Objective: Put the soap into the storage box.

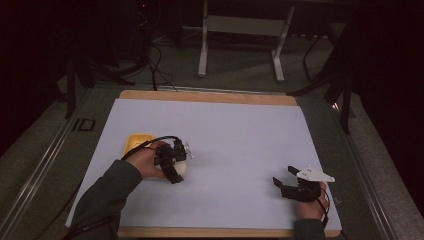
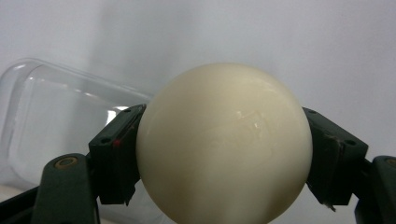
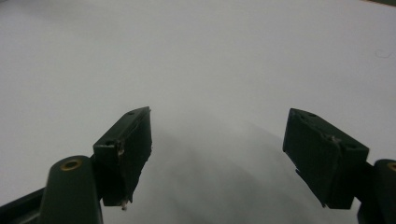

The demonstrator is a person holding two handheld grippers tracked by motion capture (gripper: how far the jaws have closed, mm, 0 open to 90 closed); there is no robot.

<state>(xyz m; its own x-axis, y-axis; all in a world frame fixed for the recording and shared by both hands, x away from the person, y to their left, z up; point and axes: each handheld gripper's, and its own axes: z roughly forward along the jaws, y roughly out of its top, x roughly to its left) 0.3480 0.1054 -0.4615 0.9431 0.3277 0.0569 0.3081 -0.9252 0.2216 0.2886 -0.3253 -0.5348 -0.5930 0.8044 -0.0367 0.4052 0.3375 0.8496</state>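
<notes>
Cream ball clamped in the left gripper fingers, beside a clear container — right gripper fingers spread, empty, over the white bench.

1. High view dim overall; room beyond the worktop's far edge nearly black, only the pale sheet reads clearly.
2. High view soft, low detail; both hand-held grippers are dark blobs with little contrast.
3. Left gripper view: cream ball evenly lit, faint specular streaks at its upper right, edges slightly soft.
4. Clear container behind the ball out of focus, thin bright glints on its rim.
5. Right gripper view: flat grey light, broad soft shadow on the sheet between the jaws, darkening toward the frame bottom.
6. Jaws in both gripper views underexposed, surface detail barely visible.
</notes>
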